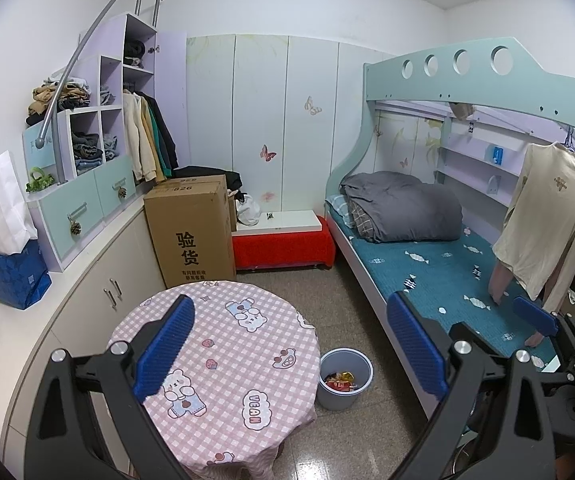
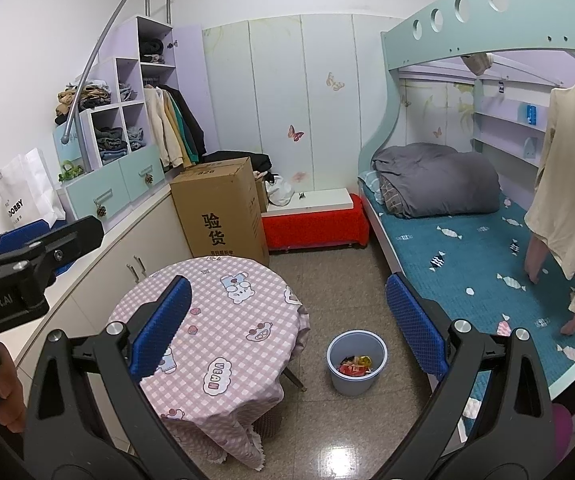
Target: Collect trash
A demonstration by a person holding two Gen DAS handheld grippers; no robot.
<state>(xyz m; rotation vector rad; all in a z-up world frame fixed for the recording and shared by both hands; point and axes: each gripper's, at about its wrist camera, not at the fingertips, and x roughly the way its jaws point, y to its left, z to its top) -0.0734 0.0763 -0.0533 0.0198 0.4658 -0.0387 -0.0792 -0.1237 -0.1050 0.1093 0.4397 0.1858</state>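
Observation:
A blue-grey waste bin (image 1: 343,380) stands on the floor to the right of the round table (image 1: 223,344); it also shows in the right wrist view (image 2: 356,362). Colourful wrappers (image 1: 340,381) lie inside it (image 2: 355,365). The table's pink checked cloth (image 2: 215,320) bears no loose trash that I can see. My left gripper (image 1: 291,344) is open and empty, held high above the table. My right gripper (image 2: 287,324) is open and empty, also high, between table and bed. The right gripper shows at the left view's right edge (image 1: 535,316).
A cardboard box (image 1: 191,232) stands behind the table, a red-covered bench (image 1: 283,246) beside it. A bunk bed (image 1: 439,264) with a grey quilt runs along the right. A cabinet counter (image 1: 67,280) runs along the left with paper bags (image 1: 3,208).

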